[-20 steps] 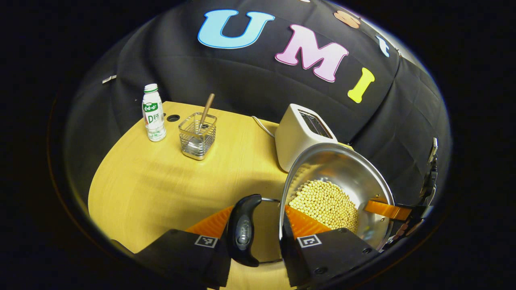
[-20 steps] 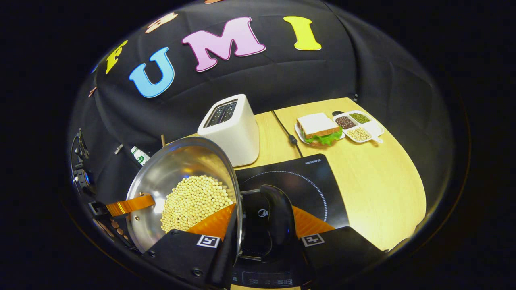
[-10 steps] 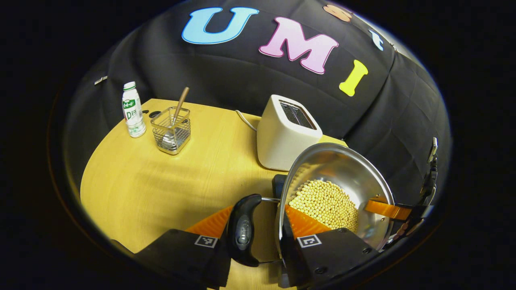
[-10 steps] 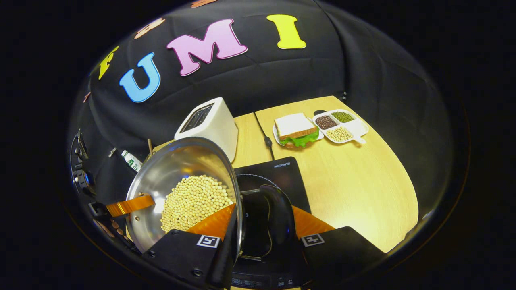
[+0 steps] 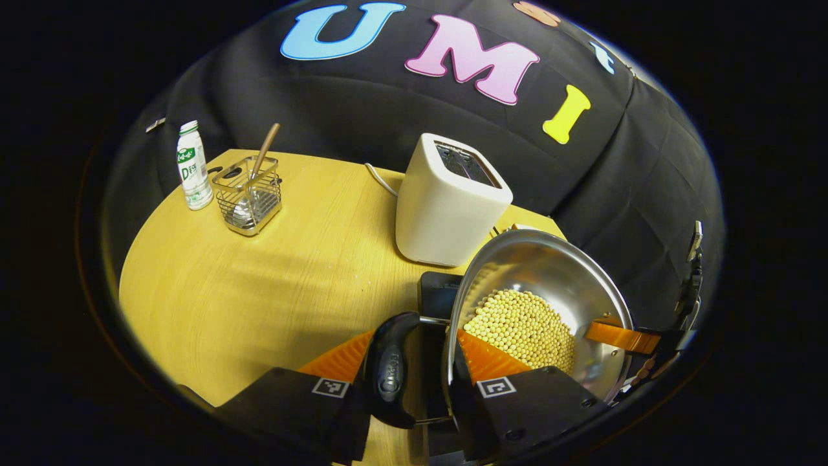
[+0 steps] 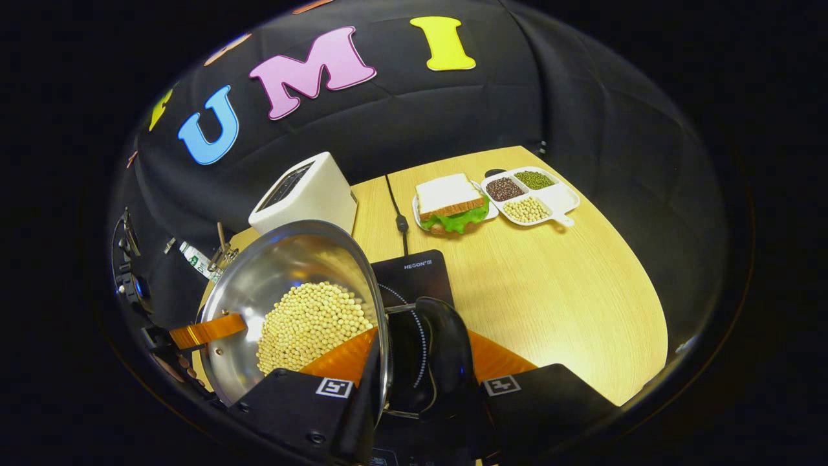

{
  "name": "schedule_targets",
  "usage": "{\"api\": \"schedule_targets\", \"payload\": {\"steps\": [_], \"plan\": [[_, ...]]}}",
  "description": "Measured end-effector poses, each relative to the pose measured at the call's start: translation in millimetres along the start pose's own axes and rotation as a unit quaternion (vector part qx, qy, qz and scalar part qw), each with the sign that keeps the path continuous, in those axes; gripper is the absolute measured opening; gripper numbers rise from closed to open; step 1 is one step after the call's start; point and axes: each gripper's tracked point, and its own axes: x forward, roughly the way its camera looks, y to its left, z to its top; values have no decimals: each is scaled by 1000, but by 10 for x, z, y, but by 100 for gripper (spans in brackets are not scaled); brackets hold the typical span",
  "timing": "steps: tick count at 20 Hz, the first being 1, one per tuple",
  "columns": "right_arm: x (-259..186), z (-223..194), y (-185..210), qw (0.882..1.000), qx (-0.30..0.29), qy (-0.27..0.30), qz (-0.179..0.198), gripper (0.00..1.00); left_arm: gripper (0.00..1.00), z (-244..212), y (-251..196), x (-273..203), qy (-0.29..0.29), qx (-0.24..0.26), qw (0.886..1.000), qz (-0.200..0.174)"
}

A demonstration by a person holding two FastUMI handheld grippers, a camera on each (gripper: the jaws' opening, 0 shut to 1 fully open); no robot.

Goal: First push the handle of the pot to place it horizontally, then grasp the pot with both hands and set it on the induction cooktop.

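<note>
1. Pot (image 5: 540,310) is gripped on both sides and carried, beans inside; handles lie horizontal, so the push step looks done.
2. Induction cooktop (image 6: 414,278) sits below at 12 o'clock; set-down remains.
3. Left gripper (image 5: 414,366) clamps its handle (image 5: 388,369) and rim.
4. Right gripper (image 6: 420,372) clamps the opposite handle (image 6: 443,356); both face inward, level.

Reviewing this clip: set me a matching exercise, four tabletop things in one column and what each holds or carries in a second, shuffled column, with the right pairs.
Things:
1. pot
2. wire basket
3. divided tray
4. small plate

Holds:
A. a sandwich with lettuce
B. a wooden-handled utensil
C. one heap of pale beans
D. dark, green and pale beans in separate compartments

Pairs: 1-C, 2-B, 3-D, 4-A
</note>
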Motion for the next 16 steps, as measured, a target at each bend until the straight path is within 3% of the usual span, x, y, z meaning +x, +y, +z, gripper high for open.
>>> {"api": "schedule_targets", "payload": {"steps": [1,3,4,12,13,16], "plan": [[27,-9,-39,1000,2,1,-1,53,57,-13,-19,30,0,3,1000,0],[74,-14,-108,1000,4,4,-5,53,57,-48,-68,105,5,2,1000,0],[98,-13,-137,1000,5,5,-7,58,57,-55,-76,137,6,3,1000,0],[198,-39,-226,1000,21,15,-4,58,57,-33,-148,260,11,5,1000,-2],[194,-31,-228,1000,18,13,-2,54,58,-29,-149,262,10,4,1000,-1],[201,-34,-224,1000,20,14,2,59,59,-31,-150,255,13,5,1000,1]]}}
